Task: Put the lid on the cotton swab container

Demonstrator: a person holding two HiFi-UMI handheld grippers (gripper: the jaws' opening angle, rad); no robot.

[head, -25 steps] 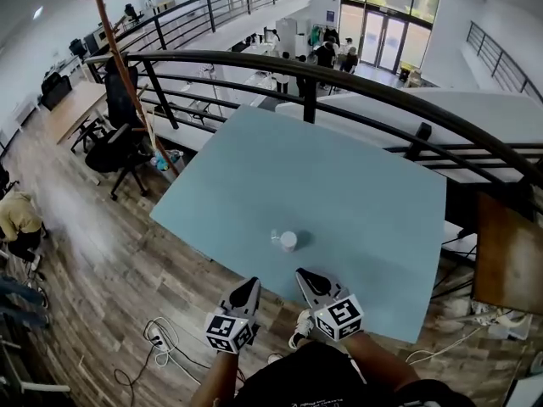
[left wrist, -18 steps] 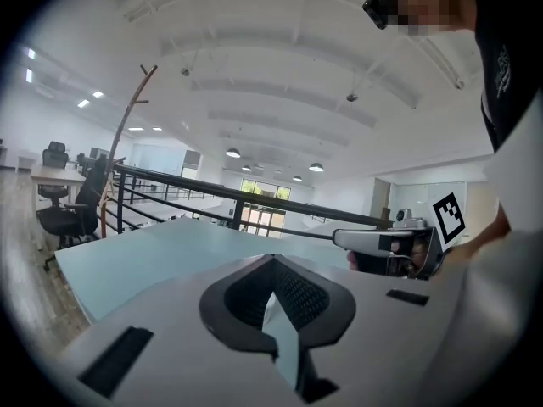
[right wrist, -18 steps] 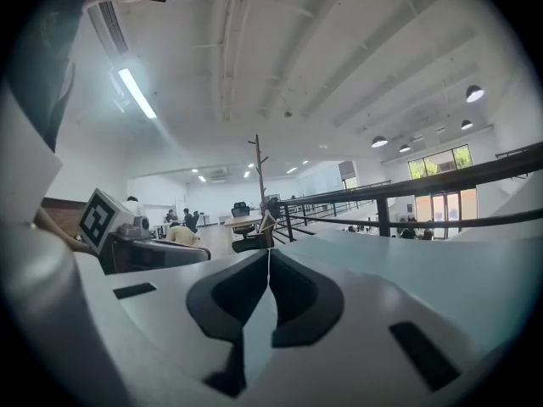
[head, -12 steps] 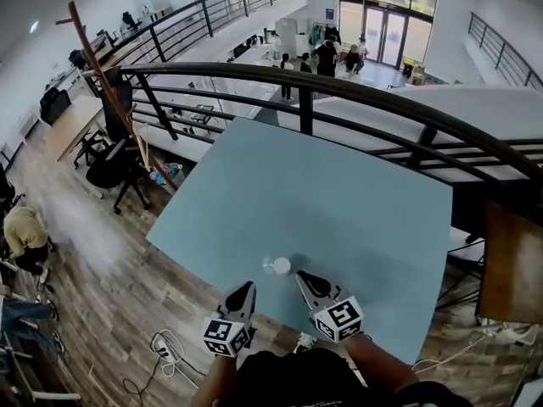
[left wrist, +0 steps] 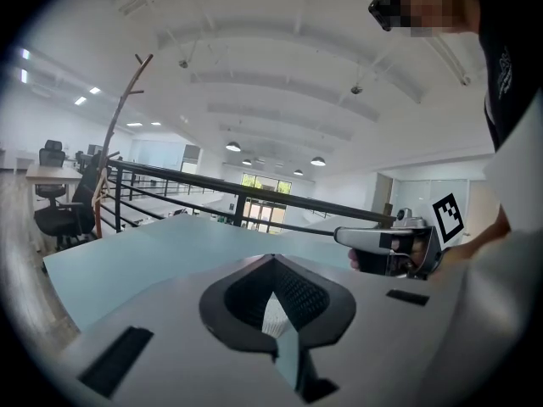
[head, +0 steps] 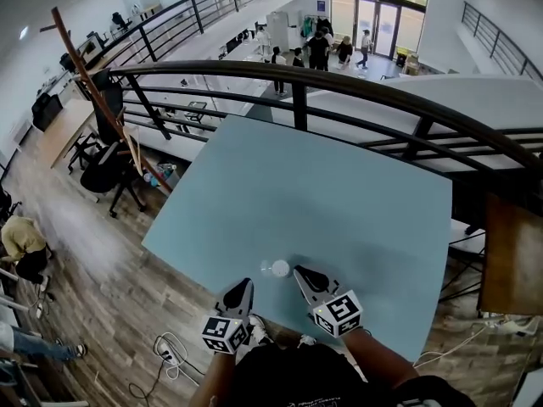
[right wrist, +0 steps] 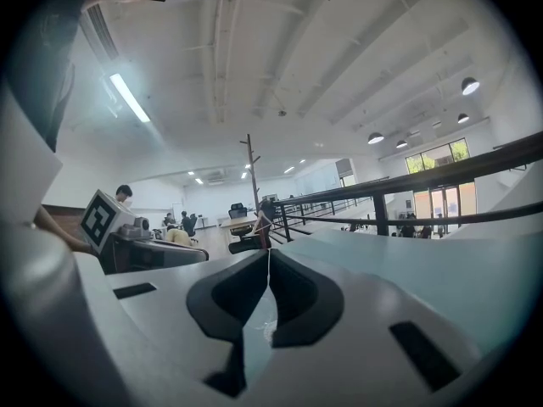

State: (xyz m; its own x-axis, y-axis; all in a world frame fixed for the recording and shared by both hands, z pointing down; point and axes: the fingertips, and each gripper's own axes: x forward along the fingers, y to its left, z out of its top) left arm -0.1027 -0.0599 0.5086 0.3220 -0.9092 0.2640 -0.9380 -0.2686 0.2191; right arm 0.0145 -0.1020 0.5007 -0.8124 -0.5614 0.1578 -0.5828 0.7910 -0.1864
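Note:
The cotton swab container (head: 278, 268) is a small white round piece with a clear part at its left; it stands near the front edge of the pale blue table (head: 339, 185). I cannot tell lid from container at this size. My left gripper (head: 243, 287) is shut and empty, just short of it on the left. My right gripper (head: 299, 272) is shut and empty, close beside it on the right. In the left gripper view the jaws of the left gripper (left wrist: 271, 259) meet, and a white bit shows through the slit below them. The right gripper (right wrist: 268, 253) likewise has its jaws together.
A black curved railing (head: 339, 91) runs behind the table, with a drop to a lower floor beyond. A brown wooden desk (head: 509, 261) stands at the right. Cables and a power strip (head: 161, 346) lie on the wood floor at the left, near a slanted wooden pole (head: 93, 75).
Both grippers have moved forward toward the table, so the container now lies just ahead of and between their tips. Both stay shut.

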